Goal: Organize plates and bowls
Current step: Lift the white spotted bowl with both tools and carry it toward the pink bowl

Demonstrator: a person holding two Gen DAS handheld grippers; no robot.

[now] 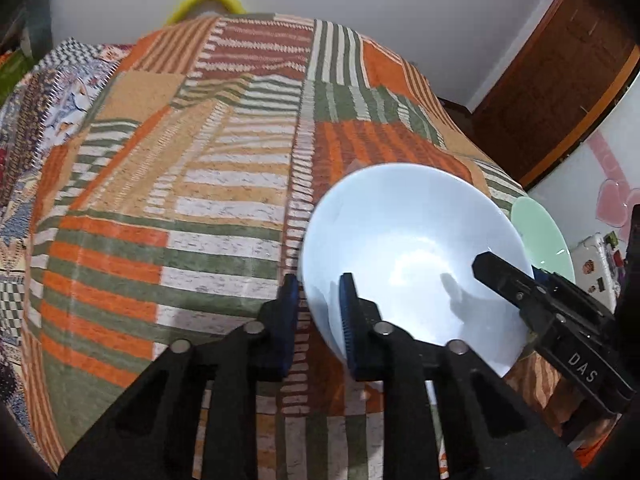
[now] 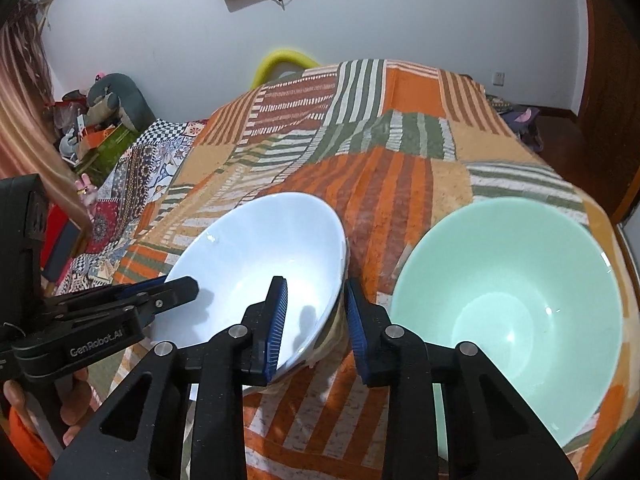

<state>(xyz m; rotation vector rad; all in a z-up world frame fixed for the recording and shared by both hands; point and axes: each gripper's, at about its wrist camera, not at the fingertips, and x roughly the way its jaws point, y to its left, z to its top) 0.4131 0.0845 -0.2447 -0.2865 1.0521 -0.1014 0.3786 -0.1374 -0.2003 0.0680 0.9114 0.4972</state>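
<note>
A white bowl sits tilted on the patchwork bed cover. My left gripper straddles its left rim, one finger inside and one outside, with a gap to the rim. My right gripper straddles the opposite rim of the white bowl, also with a gap; it shows in the left wrist view. The left gripper shows in the right wrist view. A pale green bowl stands upright just right of the white one, and it shows in the left wrist view.
The bed cover stretches back to a white wall. A yellow curved object lies at the far edge. Clutter and a grey soft toy sit on the left. A wooden door stands at the right.
</note>
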